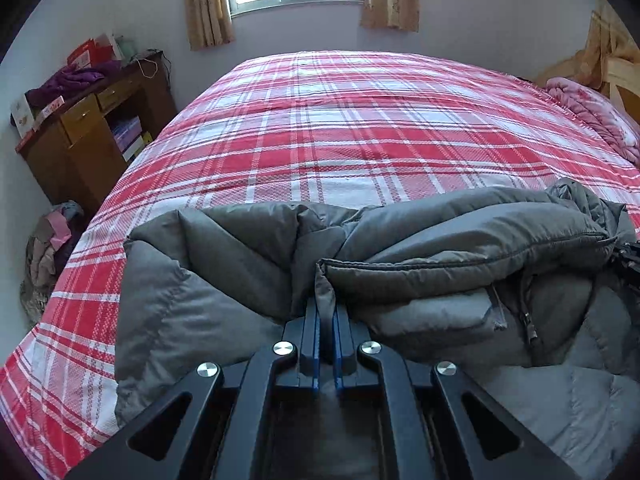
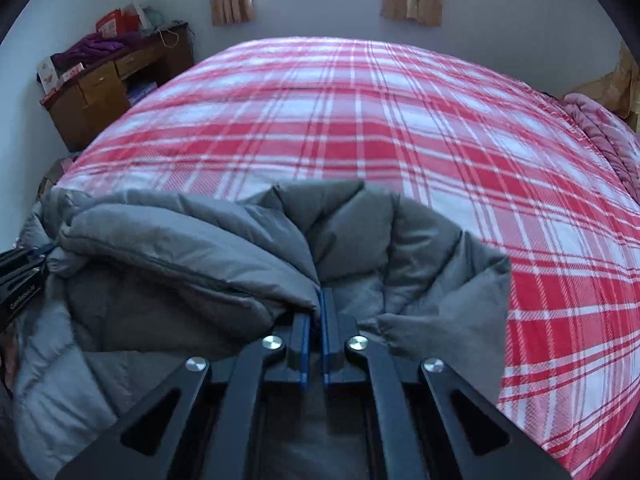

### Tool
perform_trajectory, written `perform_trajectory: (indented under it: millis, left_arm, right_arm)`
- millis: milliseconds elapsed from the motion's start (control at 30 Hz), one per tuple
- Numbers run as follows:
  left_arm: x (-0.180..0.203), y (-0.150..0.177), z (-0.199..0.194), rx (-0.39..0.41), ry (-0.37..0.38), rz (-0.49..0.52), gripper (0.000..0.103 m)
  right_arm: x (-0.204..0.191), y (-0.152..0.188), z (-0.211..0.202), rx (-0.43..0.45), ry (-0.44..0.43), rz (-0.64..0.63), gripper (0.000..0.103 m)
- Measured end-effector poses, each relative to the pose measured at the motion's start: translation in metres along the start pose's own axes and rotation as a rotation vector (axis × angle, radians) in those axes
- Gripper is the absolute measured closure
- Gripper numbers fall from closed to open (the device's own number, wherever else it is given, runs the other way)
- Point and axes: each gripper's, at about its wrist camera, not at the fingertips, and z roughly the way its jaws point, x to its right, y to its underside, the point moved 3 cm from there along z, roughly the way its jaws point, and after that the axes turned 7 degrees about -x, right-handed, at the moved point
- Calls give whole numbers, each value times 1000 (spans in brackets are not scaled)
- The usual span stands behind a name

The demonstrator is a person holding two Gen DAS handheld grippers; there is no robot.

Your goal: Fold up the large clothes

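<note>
My left gripper [image 1: 326, 308] and right gripper [image 2: 319, 300], bottom centre of each view, are both clenched on the grey jacket [image 1: 440, 240] bunched on the bed [image 1: 340, 120]; I judge a fold under way, next carrying this edge over evenly.

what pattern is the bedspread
Red and white plaid bedspread, clearest in the left wrist view.

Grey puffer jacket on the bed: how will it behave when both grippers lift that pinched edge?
The jacket will probably drape floppily: it already folds between the left gripper and right gripper. Its puffy quilting suggests lightness and spring-back. The smooth shell may slip.
</note>
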Motion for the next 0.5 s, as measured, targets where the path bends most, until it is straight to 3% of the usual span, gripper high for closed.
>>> perform_trajectory:
  millis: [100,133,200,233,267,300,367,500]
  left_arm:
    - [-1,-2,-14,18,-27,17,96]
    - [-4,-3,-21,23,-39,16,90]
    - [-9,-3,-31,28,-65,6,62]
    - [-15,-3,-41,41,-76,-8,35]
    - [-20,-3,-49,63,-87,-21,18]
    - [-28,-3,-61,103,-102,-37,17]
    - [-40,-5,-78,142,-103,-50,17]
    - [-55,-22,-90,180,-154,-118,16]
  right_arm:
    - [-3,2,0,1,23,-27,98]
    - [-3,2,-1,1,22,-29,97]
    - [1,3,-6,-1,10,-23,94]
    - [3,3,-8,3,4,-20,89]
    - [6,4,-12,5,3,-18,76]
    - [10,5,-17,7,-1,-12,62]
    - [16,8,-28,10,-11,-8,54]
    - [28,10,-54,24,17,-2,53]
